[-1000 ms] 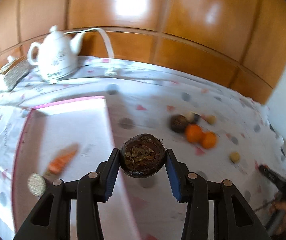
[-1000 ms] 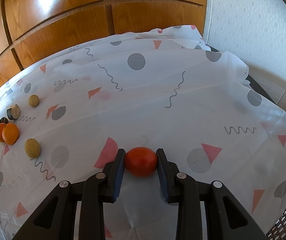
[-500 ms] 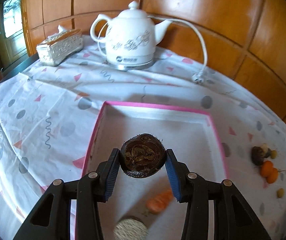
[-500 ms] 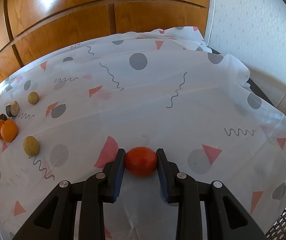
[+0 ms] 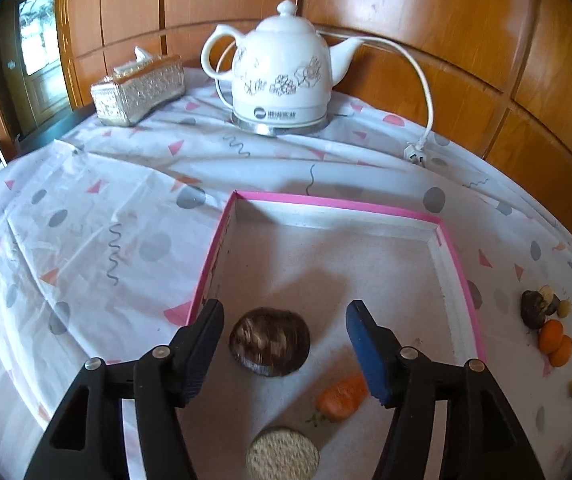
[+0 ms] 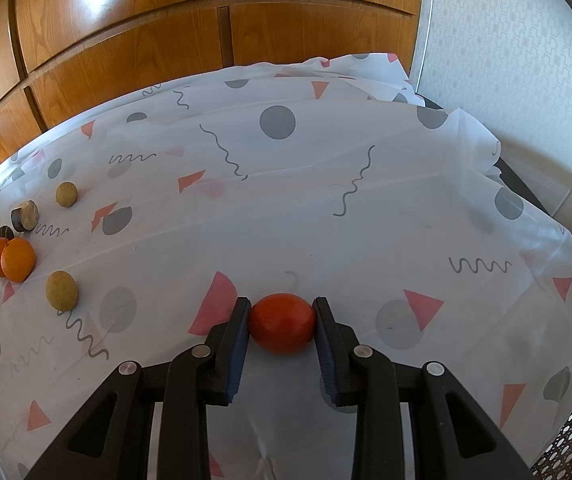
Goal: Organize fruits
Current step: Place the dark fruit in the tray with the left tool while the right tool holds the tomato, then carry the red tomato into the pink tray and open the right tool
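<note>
Left wrist view: the left gripper (image 5: 284,344) hangs over the pink-rimmed tray (image 5: 458,264), and its jaws have just been opening. The brown fruit (image 5: 270,342) sits between them on the tray floor, clear of both pads, so it is let go. A carrot piece (image 5: 340,398) and a pale round disc (image 5: 283,456) lie nearer the camera in the same tray. The risk here, as I judge it, is the round fruit rolling off toward the carrot piece or the tray wall, or a finger (image 5: 202,344) clipping it if the gripper pulls away crooked. The fruit is smeared, so whether it has settled is hard to say. The disc is cut off by the frame edge, and the gripper hides the tray's near rim. Out on the surface (image 5: 86,240) to the right, a small cluster of fruit (image 5: 546,324) is too small to sort by kind.

Right wrist view: the right gripper (image 6: 282,324) is closed on a red fruit (image 6: 282,323), both pads pressing its sides, low over the cloth. Too firm a squeeze could bruise it; too loose a hold and it could slip out once carried. Whether it rests on the cloth or just above cannot be told. The oranges (image 6: 12,258) at far left overlap, and the dark piece (image 6: 4,233) behind them is mostly hidden.
</note>
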A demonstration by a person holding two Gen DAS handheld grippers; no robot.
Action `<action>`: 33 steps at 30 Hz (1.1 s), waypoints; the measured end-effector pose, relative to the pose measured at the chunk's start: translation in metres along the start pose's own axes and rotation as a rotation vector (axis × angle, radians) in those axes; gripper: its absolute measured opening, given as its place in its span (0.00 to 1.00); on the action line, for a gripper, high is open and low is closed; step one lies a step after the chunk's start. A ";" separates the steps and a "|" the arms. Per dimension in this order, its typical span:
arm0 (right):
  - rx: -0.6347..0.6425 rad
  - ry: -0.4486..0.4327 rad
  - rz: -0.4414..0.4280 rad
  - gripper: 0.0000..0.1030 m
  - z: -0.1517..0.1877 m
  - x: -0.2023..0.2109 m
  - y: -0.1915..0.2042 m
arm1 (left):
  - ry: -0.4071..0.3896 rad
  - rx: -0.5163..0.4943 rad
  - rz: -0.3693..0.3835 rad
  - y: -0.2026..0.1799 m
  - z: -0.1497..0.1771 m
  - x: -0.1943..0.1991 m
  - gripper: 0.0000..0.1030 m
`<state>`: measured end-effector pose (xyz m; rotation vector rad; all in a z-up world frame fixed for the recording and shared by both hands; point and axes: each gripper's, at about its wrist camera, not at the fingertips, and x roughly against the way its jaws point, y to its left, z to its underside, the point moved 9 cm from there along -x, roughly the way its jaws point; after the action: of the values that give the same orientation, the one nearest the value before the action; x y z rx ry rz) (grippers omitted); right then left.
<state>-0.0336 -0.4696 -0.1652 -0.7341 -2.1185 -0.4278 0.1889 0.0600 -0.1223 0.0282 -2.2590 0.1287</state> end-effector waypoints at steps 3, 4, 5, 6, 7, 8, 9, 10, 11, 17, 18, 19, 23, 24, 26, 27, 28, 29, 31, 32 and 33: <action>0.001 -0.001 0.000 0.31 0.000 0.000 0.000 | -0.013 0.000 0.011 -0.004 0.004 0.014 0.63; 0.001 -0.001 -0.001 0.31 0.000 0.000 0.000 | -0.020 -0.002 0.017 -0.006 0.006 0.019 0.63; 0.001 -0.001 -0.001 0.31 0.000 0.000 0.000 | -0.026 -0.005 0.020 -0.007 0.008 0.024 0.64; 0.001 -0.001 0.000 0.31 0.000 0.000 0.000 | -0.034 -0.014 0.025 -0.010 0.010 0.030 0.64; 0.002 -0.001 0.000 0.31 0.000 0.000 0.000 | -0.040 -0.022 0.028 -0.012 0.012 0.035 0.64; 0.002 -0.002 0.000 0.31 0.000 0.000 0.000 | -0.047 -0.030 0.031 -0.014 0.014 0.040 0.65; 0.002 -0.003 0.000 0.31 0.000 0.000 0.000 | -0.049 -0.035 0.035 -0.015 0.016 0.043 0.67; 0.002 -0.004 0.000 0.31 0.000 0.000 0.000 | -0.051 -0.038 0.040 -0.017 0.018 0.047 0.69; 0.002 -0.005 0.000 0.31 0.000 0.000 0.000 | -0.054 -0.039 0.044 -0.018 0.021 0.051 0.69; 0.002 -0.008 -0.001 0.31 0.000 0.000 0.000 | -0.053 -0.035 0.059 -0.019 0.035 0.065 0.69; 0.002 -0.009 -0.001 0.31 0.000 0.000 0.000 | -0.053 -0.031 0.058 -0.018 0.036 0.067 0.69; 0.002 -0.011 -0.001 0.31 0.000 0.000 0.000 | -0.054 -0.024 0.059 -0.017 0.038 0.069 0.69; 0.006 -0.013 0.001 0.31 0.000 0.001 -0.001 | -0.068 0.002 0.041 -0.011 0.041 0.076 0.75; 0.006 -0.013 0.001 0.31 0.000 0.001 -0.001 | -0.072 0.010 0.038 -0.009 0.042 0.077 0.77; 0.004 -0.013 0.001 0.31 0.000 0.001 -0.001 | -0.075 0.021 0.035 -0.006 0.043 0.079 0.77; 0.001 -0.009 -0.003 0.31 -0.001 0.001 0.000 | -0.075 0.025 0.031 -0.004 0.044 0.079 0.77; 0.001 -0.005 -0.010 0.31 -0.001 0.002 0.001 | -0.073 0.029 0.029 -0.002 0.045 0.079 0.77; 0.004 -0.001 -0.020 0.30 -0.001 0.002 0.003 | -0.073 0.035 0.028 0.000 0.045 0.080 0.77; 0.022 0.009 -0.056 0.30 0.000 0.005 0.014 | -0.073 0.044 0.024 0.004 0.046 0.080 0.77; 0.031 0.011 -0.080 0.30 0.000 0.007 0.022 | -0.075 0.049 0.022 0.006 0.046 0.081 0.77; 0.040 0.010 -0.106 0.30 0.000 0.011 0.031 | -0.077 0.055 0.019 0.008 0.046 0.082 0.77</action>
<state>-0.0196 -0.4420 -0.1554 -0.5977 -2.1565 -0.4443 0.1008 0.0650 -0.0894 0.0413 -2.3323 0.2032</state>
